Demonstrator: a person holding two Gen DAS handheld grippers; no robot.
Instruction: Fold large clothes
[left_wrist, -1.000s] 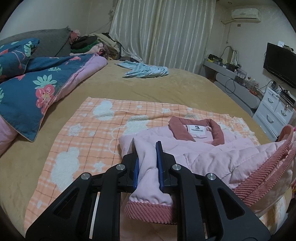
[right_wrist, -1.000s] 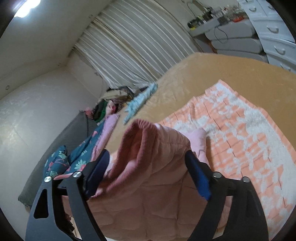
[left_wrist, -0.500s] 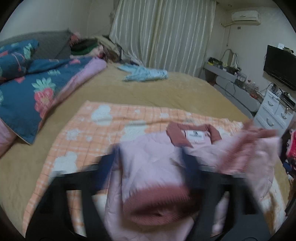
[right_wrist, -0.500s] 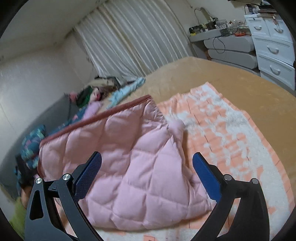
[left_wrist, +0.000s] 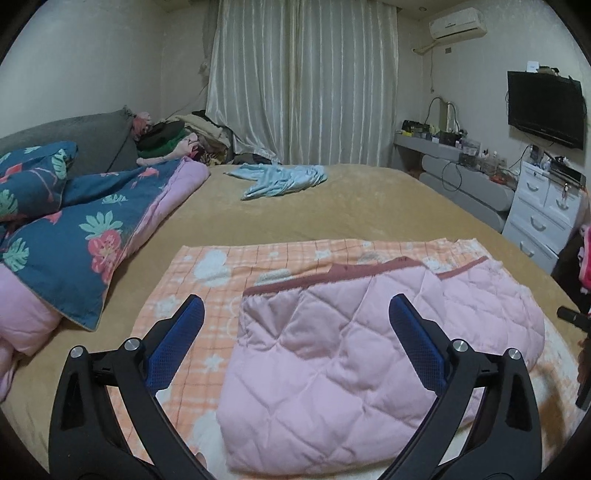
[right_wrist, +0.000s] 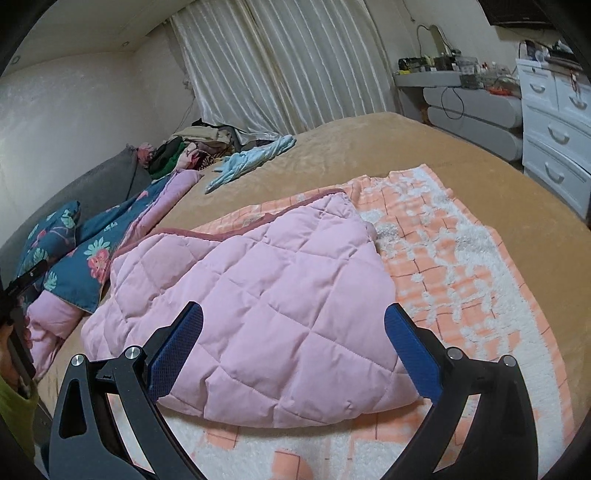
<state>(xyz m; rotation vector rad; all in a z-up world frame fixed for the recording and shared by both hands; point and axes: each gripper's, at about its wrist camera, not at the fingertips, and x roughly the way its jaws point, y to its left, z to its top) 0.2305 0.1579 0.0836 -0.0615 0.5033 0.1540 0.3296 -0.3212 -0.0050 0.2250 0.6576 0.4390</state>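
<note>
A pink quilted jacket (left_wrist: 354, 362) with dark pink ribbed trim lies folded on an orange-and-white checked blanket (left_wrist: 221, 266) on the bed. It also shows in the right wrist view (right_wrist: 266, 302), resting on the blanket (right_wrist: 461, 258). My left gripper (left_wrist: 295, 339) is open and empty, its blue pads either side of the jacket's near left part. My right gripper (right_wrist: 293, 343) is open and empty, just above the jacket's near edge.
A blue floral quilt (left_wrist: 74, 229) with pink lining lies at the left. A light blue garment (left_wrist: 280, 179) lies farther up the tan bed (left_wrist: 351, 206). A clothes pile (left_wrist: 177, 136) sits by the curtains. White drawers (left_wrist: 543, 210) stand right.
My left gripper let go of the jacket's cuff and opened. The raised jacket half dropped and now lies folded flat. Both grippers pulled back a little.
</note>
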